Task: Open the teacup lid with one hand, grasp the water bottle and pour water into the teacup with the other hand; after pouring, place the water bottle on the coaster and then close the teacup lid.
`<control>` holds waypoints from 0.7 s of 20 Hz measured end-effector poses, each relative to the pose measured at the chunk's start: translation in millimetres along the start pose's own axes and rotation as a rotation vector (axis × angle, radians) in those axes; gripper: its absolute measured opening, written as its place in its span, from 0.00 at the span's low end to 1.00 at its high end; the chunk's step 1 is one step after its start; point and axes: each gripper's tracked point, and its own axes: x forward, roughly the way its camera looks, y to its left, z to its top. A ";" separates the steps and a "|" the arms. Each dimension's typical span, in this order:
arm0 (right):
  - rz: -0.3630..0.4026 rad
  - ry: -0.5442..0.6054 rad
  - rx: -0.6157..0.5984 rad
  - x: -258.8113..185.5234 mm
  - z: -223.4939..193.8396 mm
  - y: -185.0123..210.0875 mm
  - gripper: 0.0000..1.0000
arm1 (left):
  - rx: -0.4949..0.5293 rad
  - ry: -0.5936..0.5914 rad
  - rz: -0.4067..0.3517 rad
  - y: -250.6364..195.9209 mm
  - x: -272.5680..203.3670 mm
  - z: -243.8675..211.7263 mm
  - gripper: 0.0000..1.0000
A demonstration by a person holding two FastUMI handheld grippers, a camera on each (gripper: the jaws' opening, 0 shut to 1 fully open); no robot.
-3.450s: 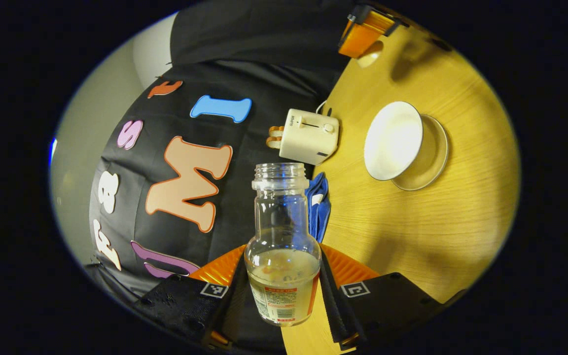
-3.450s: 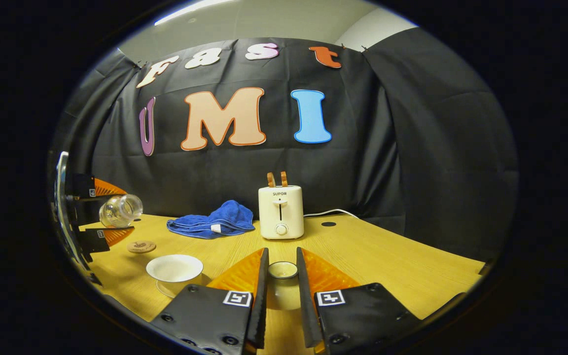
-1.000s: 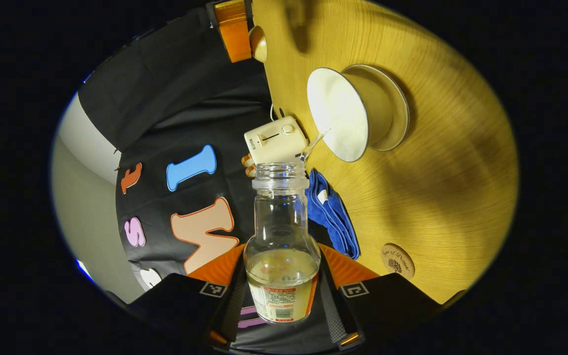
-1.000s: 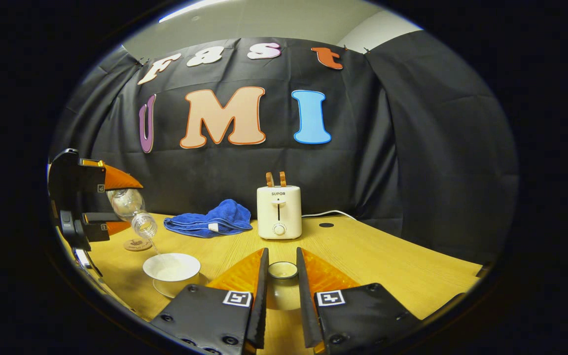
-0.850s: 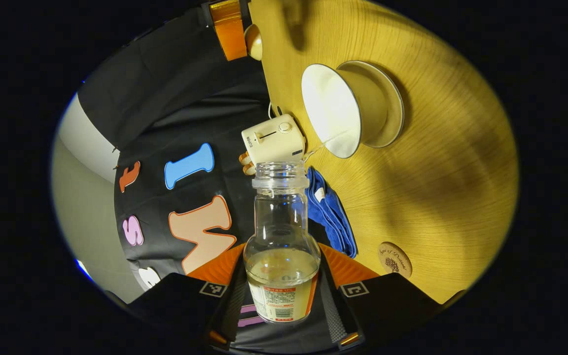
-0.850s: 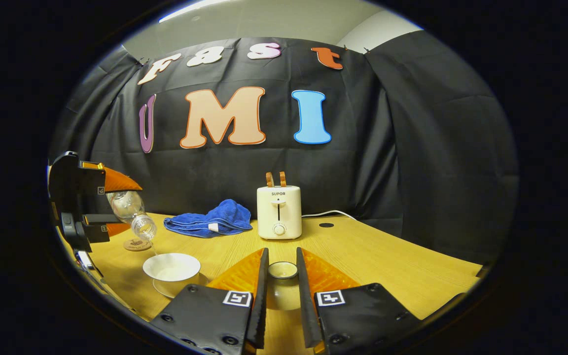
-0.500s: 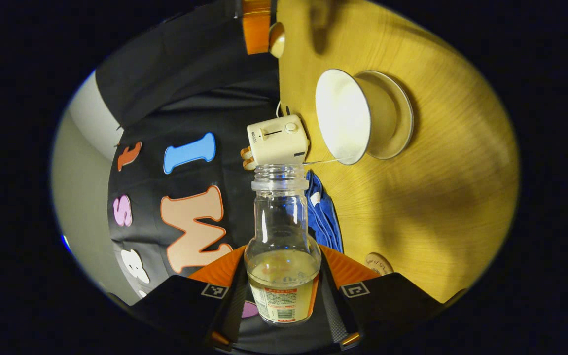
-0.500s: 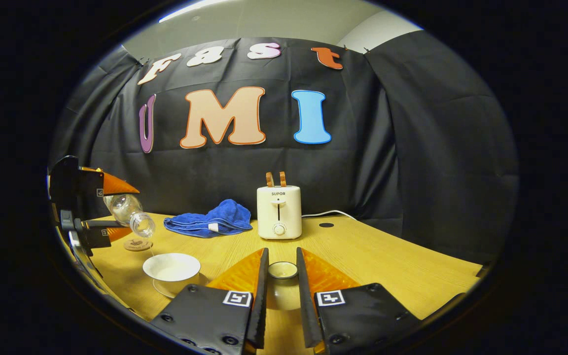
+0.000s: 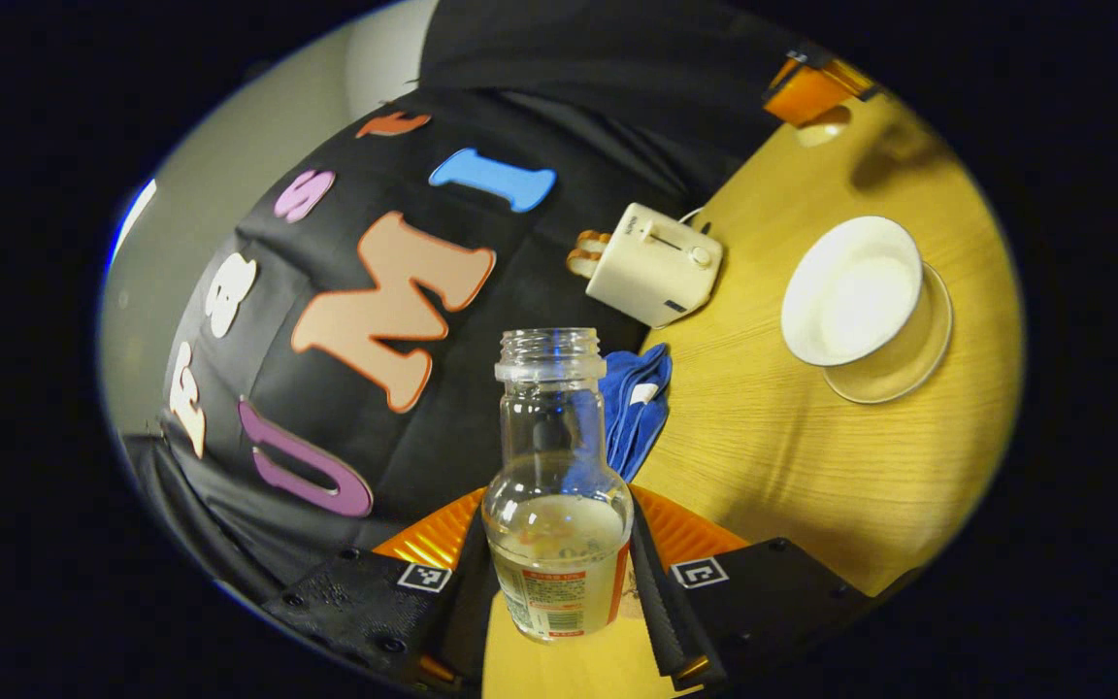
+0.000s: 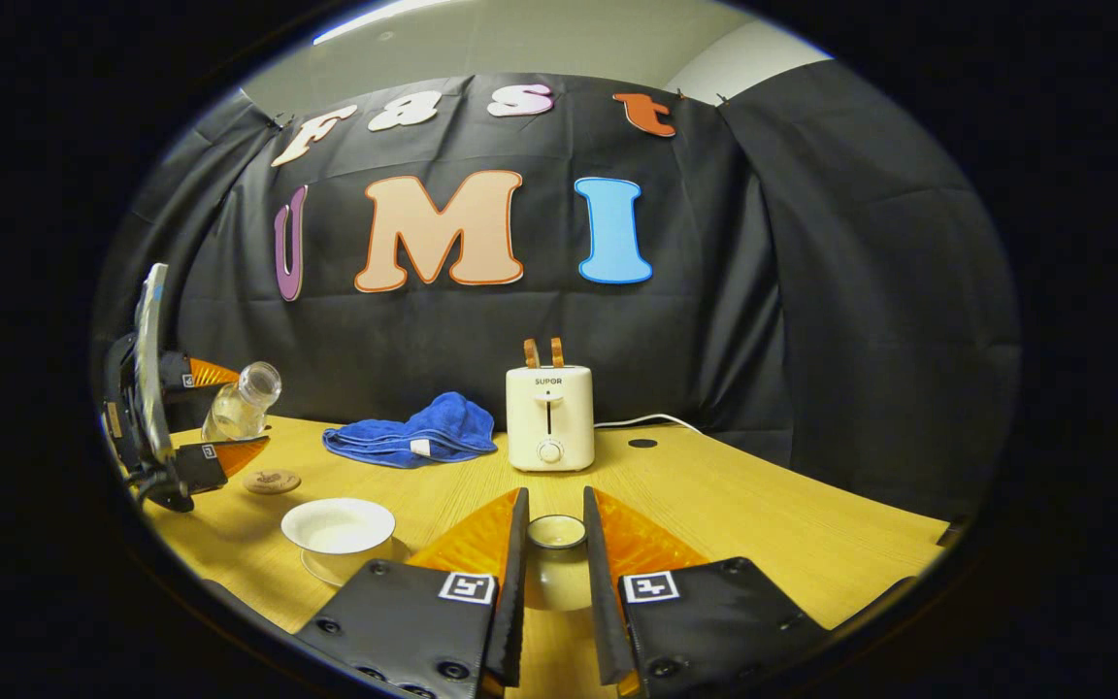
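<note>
In the left gripper view, the left gripper (image 9: pixel 559 573) holds the water bottle (image 9: pixel 556 505): its two fingers press on the lower body of the bottle from both sides, and the open neck points away from the camera. Some water sits in the bottom part. Farther off, the open teacup (image 9: pixel 852 291) stands on its saucer (image 9: pixel 918 359) on the worktop (image 9: pixel 811 466). In the right gripper view, the right gripper (image 10: pixel 555 573) pinches the teacup lid (image 10: pixel 556 558) between its fingers. Beyond, the coaster (image 10: pixel 272 481) lies near the teacup, and the toaster (image 10: pixel 549 417) stands beside the blue cloth (image 10: pixel 413 437).
</note>
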 end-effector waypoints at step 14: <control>0.004 -0.001 0.000 0.8 0.1 0.5 0.34 | -0.824 -0.021 0.091 30.8 23.1 -39.5 0.66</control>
